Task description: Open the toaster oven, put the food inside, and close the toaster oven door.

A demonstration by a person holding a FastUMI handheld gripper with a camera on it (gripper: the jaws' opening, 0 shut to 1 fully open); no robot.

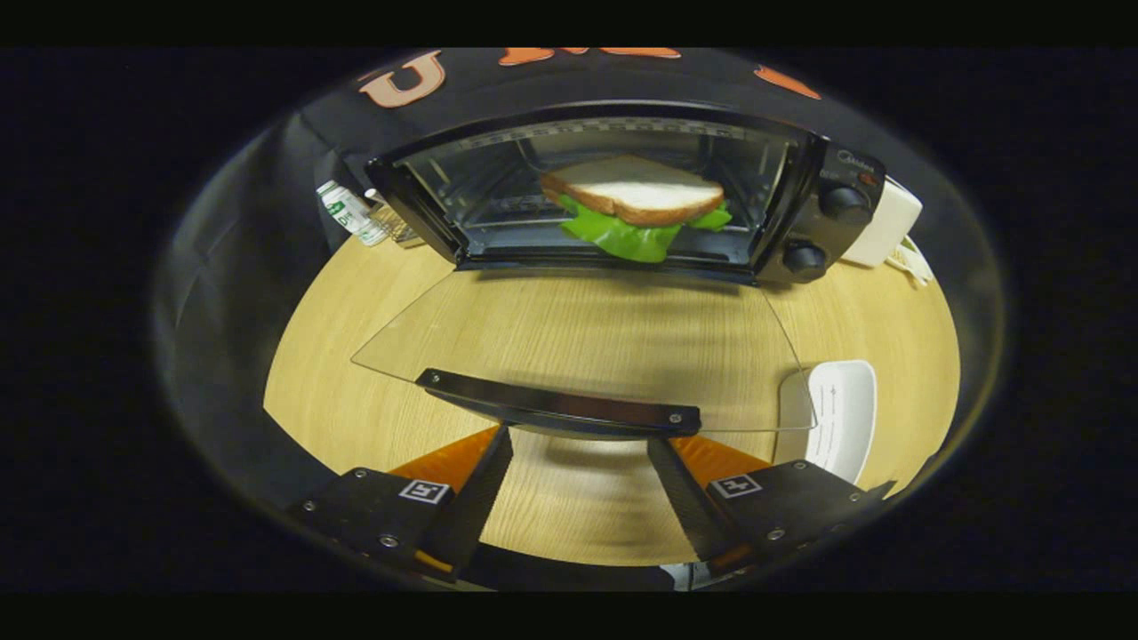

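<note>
Glass is the tricky bit here: the toaster oven door (pixel 578 347) is folded all the way down flat over the wooden table (pixel 898 320), and it's so clear you mostly just see its outline and the black handle bar (pixel 560 409) along its near edge, lower centre of the frame. The gripper (pixel 578 489) sits right behind that bar with its fingers (pixel 471 498) spread wide and nothing between them, tips just under or against the handle; can't tell which.

What could go wrong, I reckon: lifting from under a smooth bar with open fingers means the door could slip off partway and drop back down. Also the lettuce hangs out toward the front lip, so a swinging door might pinch it or nudge the food.

Contents-wise, the toaster oven (pixel 613 191) at the upper centre already holds the sandwich (pixel 633 197), white bread on top with green lettuce (pixel 622 238) sticking out, sitting toward the right half of the cavity. A white dish (pixel 845 418) at the lower right looks empty. So only closing seems left.
</note>
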